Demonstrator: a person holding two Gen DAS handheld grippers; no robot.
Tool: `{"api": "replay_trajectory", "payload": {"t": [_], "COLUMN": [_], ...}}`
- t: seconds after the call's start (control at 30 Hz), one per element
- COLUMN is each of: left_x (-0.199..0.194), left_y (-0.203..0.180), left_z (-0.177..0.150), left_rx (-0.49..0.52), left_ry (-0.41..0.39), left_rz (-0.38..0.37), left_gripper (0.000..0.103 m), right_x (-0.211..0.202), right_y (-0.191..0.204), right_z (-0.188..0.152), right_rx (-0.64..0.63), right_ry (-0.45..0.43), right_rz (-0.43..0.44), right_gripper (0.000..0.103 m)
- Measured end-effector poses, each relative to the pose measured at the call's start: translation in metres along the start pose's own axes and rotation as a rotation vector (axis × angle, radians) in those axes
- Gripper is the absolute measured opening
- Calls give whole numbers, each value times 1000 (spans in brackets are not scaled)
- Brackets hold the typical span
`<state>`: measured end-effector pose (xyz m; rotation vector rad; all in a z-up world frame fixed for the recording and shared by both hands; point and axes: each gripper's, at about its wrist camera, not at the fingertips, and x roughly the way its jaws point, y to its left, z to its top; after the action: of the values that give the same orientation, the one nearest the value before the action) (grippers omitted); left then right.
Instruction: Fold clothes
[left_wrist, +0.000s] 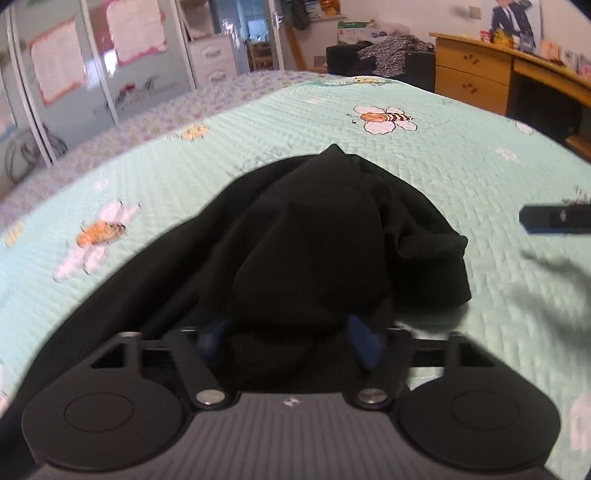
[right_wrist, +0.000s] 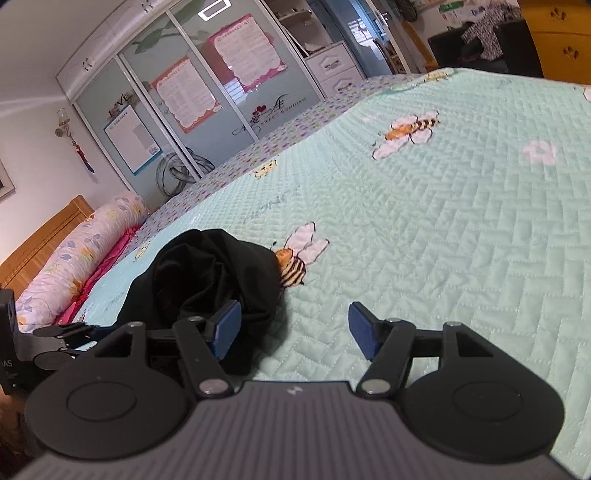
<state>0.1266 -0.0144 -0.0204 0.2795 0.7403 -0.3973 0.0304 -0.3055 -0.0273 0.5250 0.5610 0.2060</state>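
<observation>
A black garment (left_wrist: 325, 236) lies bunched on the mint quilted bedspread (left_wrist: 461, 158). It drapes over my left gripper (left_wrist: 291, 332), whose blue fingertips (left_wrist: 364, 341) stand apart with cloth bulging between them; the grip itself is hidden. In the right wrist view the same garment (right_wrist: 214, 277) lies heaped at the left. My right gripper (right_wrist: 295, 326) is open and empty over the bedspread (right_wrist: 461, 221), just right of the heap. The right gripper's tip (left_wrist: 554, 218) shows at the right edge of the left wrist view.
The bedspread has bee and flower prints (right_wrist: 406, 133). A rolled floral quilt (right_wrist: 81, 254) lies by the wooden headboard (right_wrist: 44, 236). Glass wardrobe doors (right_wrist: 207, 110) stand beyond the bed. A wooden desk (left_wrist: 491, 74) and a dark chair with clothes (left_wrist: 384, 62) stand at the far end.
</observation>
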Motion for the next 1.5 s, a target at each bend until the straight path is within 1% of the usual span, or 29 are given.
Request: {"api": "replay_trajectory", "payload": {"t": [0.03, 0.1, 0.17, 0.27, 0.33, 0.4, 0.47, 0.53, 0.6, 0.67, 0.7, 0.73, 0.8, 0.83, 0.87, 0.93, 0.97, 1.03, 1.1, 1.13, 1.17, 1.2, 1.23, 1.4, 1.5], "left_x": [1, -5, -21, -47, -68, -88, -107, -118, -122, -129, -135, -144, -159, -158, -155, -146, -140, -135, -131, -131, -131, -132, -132, -135, -137], "left_y": [-2, -9, -11, -10, -3, 6, 7, 10, 8, 4, 5, 8, 16, 20, 24, 32, 35, 36, 37, 36, 34, 33, 33, 37, 43], "left_z": [-1, -3, 2, 13, 28, 42, 51, 62, 79, 94, 100, 100, 87, 75, 61, 31, 14, -10, -33, -39, -42, -46, -49, -62, -71], "left_rx": [-6, 5, -16, -57, -94, -135, -143, -142, -122, -110, -124, -145, -174, -178, -177, -190, -211, -263, -317, -336, -351, -365, -376, -417, -452], "left_ry": [1, -35, -117, -251, -339, -401, -464, -483, -459, -438, -443, -453, -432, -378, -307, -157, -76, 8, 77, 87, 85, 84, 99, 207, 244], "left_rz": [3, 48, 116, 221, 286, 330, 376, 379, 365, 385, 402, 415, 402, 389, 374, 343, 328, 336, 351, 366, 384, 403, 413, 444, 426], "left_gripper": [31, 21, 14, 12, 12, 11, 11, 10, 10, 9, 9, 6, 4, 4, 4, 5, 9, 10, 23, 43, 67, 75, 79, 79, 79], "right_x": [0, 1, 1, 6, 12, 19, 24, 28, 33, 40, 43, 45, 47, 48, 50, 53, 54, 54, 53, 52, 51, 52, 54, 62, 67], "right_y": [1, 4, 7, 11, 16, 26, 38, 49, 63, 87, 99, 107, 115, 116, 117, 122, 124, 133, 147, 155, 163, 169, 175, 205, 222], "right_z": [-2, -6, -11, -17, -21, -23, -23, -20, -12, -6, -3, 0, 5, 6, 6, 3, 2, 1, -2, -3, -4, -5, -6, -12, -15], "right_rx": [-4, -21, -38, -67, -101, -179, -251, -292, -315, -403, -449, -456, -438, -418, -413, -433, -444, -471, -525, -552, -579, -585, -588, -600, -607], "right_ry": [3, 8, 13, 36, 64, 99, 126, 146, 175, 203, 217, 235, 281, 311, 339, 388, 409, 422, 418, 404, 389, 395, 406, 458, 489], "right_rz": [3, -1, -10, -28, -46, -72, -84, -66, -21, 18, 37, 78, 163, 202, 207, 159, 133, 70, 16, -5, -26, -29, -29, -28, -28], "right_gripper": [66, 66, 66, 66, 66, 66, 66, 66, 66, 66, 66, 66, 66, 67, 67, 67, 67, 67, 68, 71, 74, 82, 86, 87, 87]}}
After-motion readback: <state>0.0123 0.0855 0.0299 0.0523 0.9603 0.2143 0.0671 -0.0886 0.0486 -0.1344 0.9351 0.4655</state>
